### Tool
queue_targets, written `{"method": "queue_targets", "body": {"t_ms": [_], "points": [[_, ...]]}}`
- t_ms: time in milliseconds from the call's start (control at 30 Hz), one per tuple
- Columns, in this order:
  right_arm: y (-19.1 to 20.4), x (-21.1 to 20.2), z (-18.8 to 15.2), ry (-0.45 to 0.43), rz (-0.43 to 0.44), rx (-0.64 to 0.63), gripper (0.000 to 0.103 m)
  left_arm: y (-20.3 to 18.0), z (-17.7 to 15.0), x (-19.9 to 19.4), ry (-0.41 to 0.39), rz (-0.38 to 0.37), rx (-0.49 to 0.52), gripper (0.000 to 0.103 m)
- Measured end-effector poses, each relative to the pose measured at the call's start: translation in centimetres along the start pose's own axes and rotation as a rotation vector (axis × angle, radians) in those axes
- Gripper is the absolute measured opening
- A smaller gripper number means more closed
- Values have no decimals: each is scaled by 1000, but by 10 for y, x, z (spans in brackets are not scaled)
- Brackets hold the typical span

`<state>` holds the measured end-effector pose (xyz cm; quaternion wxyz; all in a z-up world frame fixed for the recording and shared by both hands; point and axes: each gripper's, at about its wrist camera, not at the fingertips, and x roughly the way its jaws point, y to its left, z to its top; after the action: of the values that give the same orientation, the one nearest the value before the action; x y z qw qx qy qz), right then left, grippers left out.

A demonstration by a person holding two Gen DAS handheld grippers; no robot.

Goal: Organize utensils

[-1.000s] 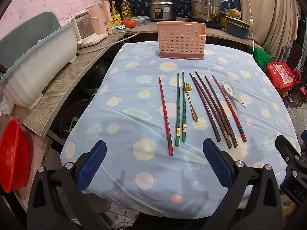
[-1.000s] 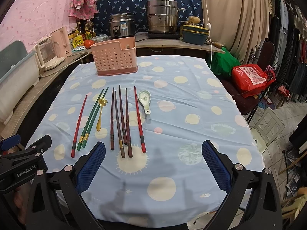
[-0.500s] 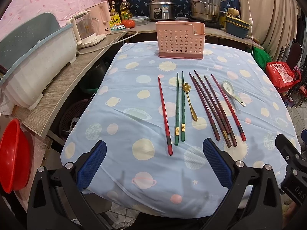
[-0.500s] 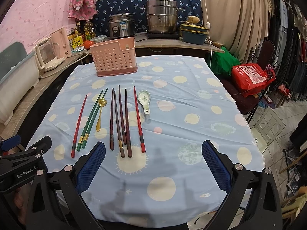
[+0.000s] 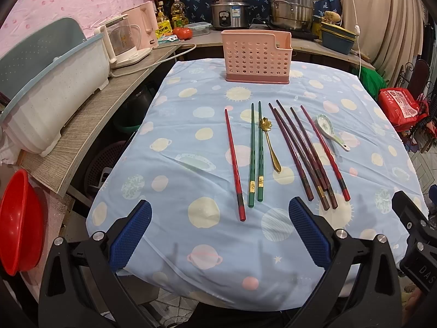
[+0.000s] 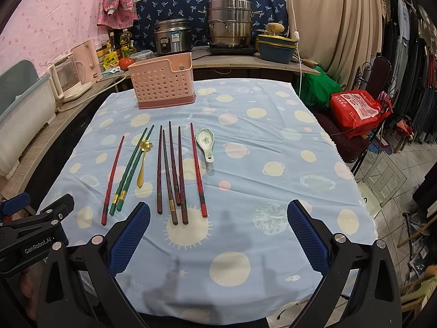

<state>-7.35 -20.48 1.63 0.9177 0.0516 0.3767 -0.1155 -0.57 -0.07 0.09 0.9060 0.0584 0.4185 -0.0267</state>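
On left hand-held gripper (image 6: 41,218), "GenRobot.AI"; on right hand-held gripper (image 5: 415,235), "DAS"; both wide apart, empty

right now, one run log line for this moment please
phase: pre-grasp | left gripper: open, empty | right gripper: open, empty | chopsticks, spoons: on tablecloth | pink holder: upright

open cloth (image 6: 245,246) before chopsticks (image 6: 174,175)

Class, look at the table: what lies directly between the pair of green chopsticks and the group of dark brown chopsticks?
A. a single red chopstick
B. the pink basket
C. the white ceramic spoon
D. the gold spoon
D: the gold spoon lies between the green chopsticks and the brown chopsticks.
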Motion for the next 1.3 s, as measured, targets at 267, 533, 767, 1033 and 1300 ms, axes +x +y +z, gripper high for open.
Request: {"method": "queue_targets", "body": {"t_ms": [267, 533, 767, 1033, 1300], "points": [[1, 0, -1, 1, 2, 0, 96, -1, 0, 1, 3, 0, 1, 96], [2, 1, -1, 3, 1, -1, 96, -1, -2, 2, 6, 1, 2, 96], [3, 4, -4, 14, 2, 0, 96, -2, -3, 5, 14, -3, 4, 96], [0, 18, 1, 42, 2, 14, 96, -2, 4, 20, 46, -9, 12, 96], [-6, 35, 13, 55, 12, 33, 96, 8, 14, 35, 67, -5, -18, 96]]}}
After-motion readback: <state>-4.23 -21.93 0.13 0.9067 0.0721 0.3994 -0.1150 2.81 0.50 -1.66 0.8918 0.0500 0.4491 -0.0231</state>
